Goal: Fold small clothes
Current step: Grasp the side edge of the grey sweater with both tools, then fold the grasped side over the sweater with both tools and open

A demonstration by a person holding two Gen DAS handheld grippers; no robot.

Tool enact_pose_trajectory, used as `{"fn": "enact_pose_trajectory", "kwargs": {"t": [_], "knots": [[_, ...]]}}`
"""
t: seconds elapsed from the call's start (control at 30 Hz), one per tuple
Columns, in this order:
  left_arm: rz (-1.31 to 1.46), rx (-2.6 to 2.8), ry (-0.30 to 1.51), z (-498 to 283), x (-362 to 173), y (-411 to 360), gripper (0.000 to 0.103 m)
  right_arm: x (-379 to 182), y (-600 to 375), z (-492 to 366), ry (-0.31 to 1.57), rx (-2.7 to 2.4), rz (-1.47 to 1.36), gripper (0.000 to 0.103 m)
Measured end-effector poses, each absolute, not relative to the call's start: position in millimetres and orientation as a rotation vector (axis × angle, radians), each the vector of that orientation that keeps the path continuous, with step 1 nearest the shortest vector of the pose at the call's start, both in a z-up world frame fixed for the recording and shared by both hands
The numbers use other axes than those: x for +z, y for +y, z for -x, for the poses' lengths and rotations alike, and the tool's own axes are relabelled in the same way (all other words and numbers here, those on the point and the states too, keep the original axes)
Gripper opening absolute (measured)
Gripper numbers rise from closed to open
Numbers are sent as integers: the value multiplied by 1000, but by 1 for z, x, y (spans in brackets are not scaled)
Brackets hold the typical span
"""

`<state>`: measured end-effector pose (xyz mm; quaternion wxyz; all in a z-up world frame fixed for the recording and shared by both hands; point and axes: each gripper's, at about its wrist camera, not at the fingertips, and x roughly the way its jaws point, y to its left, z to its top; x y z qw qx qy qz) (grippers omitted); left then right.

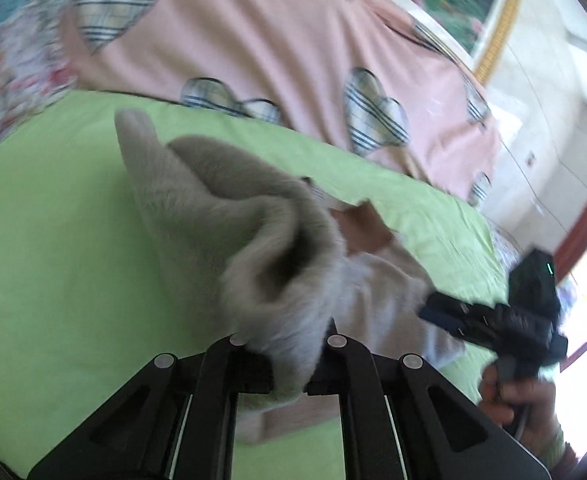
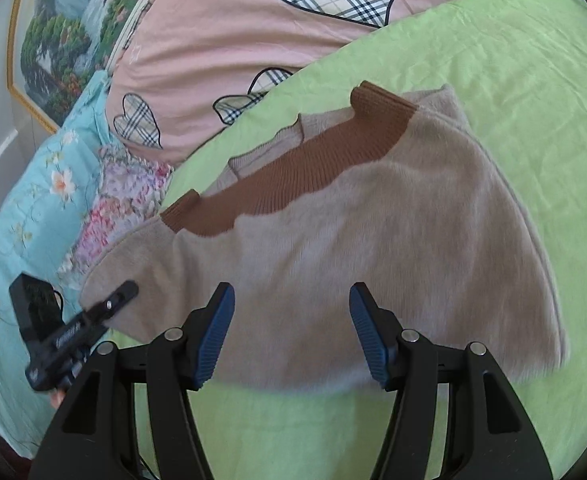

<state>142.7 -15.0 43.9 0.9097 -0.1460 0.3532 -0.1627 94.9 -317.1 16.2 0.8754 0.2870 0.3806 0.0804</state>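
Observation:
A small beige fuzzy sweater with a brown ribbed collar lies on the green sheet. My left gripper is shut on a bunched fold of the sweater, which rises lifted in front of its camera. In the right wrist view the left gripper grips the sweater's near left corner. My right gripper is open, its blue pads hovering over the sweater's near edge with only flat cloth beneath. The left wrist view shows the right gripper at the sweater's right side, held by a hand.
A pink duvet with plaid hearts is heaped behind the sweater. Floral pillows lie to the left, under a framed landscape picture. White cabinets stand past the bed's right edge.

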Motion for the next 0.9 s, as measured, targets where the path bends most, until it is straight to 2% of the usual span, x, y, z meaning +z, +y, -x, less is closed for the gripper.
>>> {"fn": "enact_pose_trajectory", "kwargs": {"t": [0.13, 0.23, 0.5, 0.53, 0.57, 0.6, 0.67, 0.9], "knots": [[189, -395, 799, -154, 22, -70, 6, 19, -327, -128, 813, 291, -678, 61], [157, -416, 867, -160, -1, -92, 6, 15, -318, -154, 863, 372, -681, 73], [156, -422, 877, -160, -3, -91, 6, -15, -265, -222, 984, 463, -598, 72], [144, -418, 878, -160, -3, -94, 6, -15, -261, -226, 977, 461, -586, 61], [129, -414, 875, -159, -2, -95, 6, -14, -256, -232, 969, 467, -572, 45], [109, -412, 867, -157, 1, -97, 6, -11, -252, -235, 963, 466, -556, 40], [94, -429, 855, -157, 10, -100, 6, 0, -249, -237, 949, 453, -512, 16], [160, -617, 790, -163, 51, -141, 7, 63, -302, -204, 799, 411, -439, 15]]}}
